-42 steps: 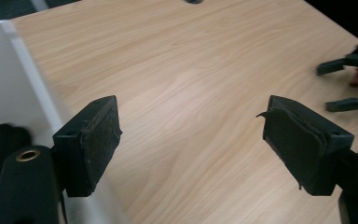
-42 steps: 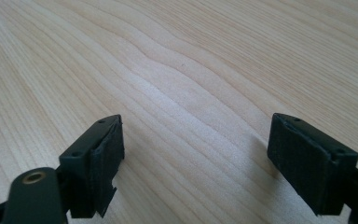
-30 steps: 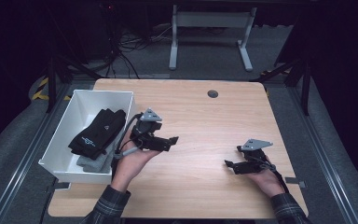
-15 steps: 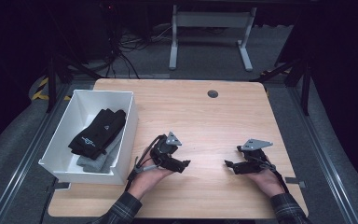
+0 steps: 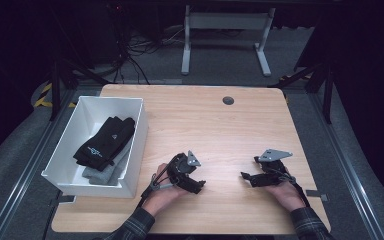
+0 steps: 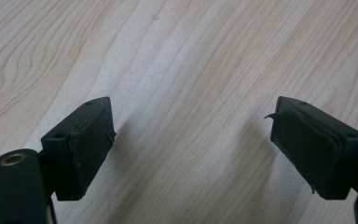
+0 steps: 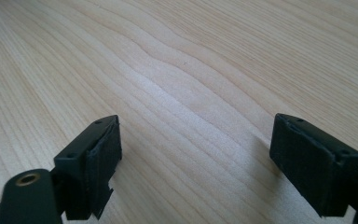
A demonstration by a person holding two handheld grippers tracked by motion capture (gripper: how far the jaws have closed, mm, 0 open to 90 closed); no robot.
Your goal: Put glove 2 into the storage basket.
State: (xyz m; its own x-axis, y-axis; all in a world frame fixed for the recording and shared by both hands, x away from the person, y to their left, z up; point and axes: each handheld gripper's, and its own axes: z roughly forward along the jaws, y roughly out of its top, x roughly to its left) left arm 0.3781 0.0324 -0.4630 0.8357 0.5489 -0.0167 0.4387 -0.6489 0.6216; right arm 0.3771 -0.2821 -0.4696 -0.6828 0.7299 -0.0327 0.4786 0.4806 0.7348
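I see the black gloves (image 5: 105, 141) lying in the white bin (image 5: 136, 131) to the left of my left tongs (image 5: 198, 186), long axis running away from me. Left is nearer; both it and the right tongs (image 5: 244, 176) rest low on the counter (image 5: 220, 130), spread and empty.

1. This looks like a lab or recording studio set up for handling trials, not a home.
2. Black curtains and darkness surround one lit wooden table (image 5: 220, 125).
3. Loose cables (image 5: 130, 50) trail over the grey carpet behind it.
4. A white metal stand (image 5: 225, 30) sits beyond the table.
5. Yellow-black hazard tape (image 5: 44, 95) marks the floor at left.
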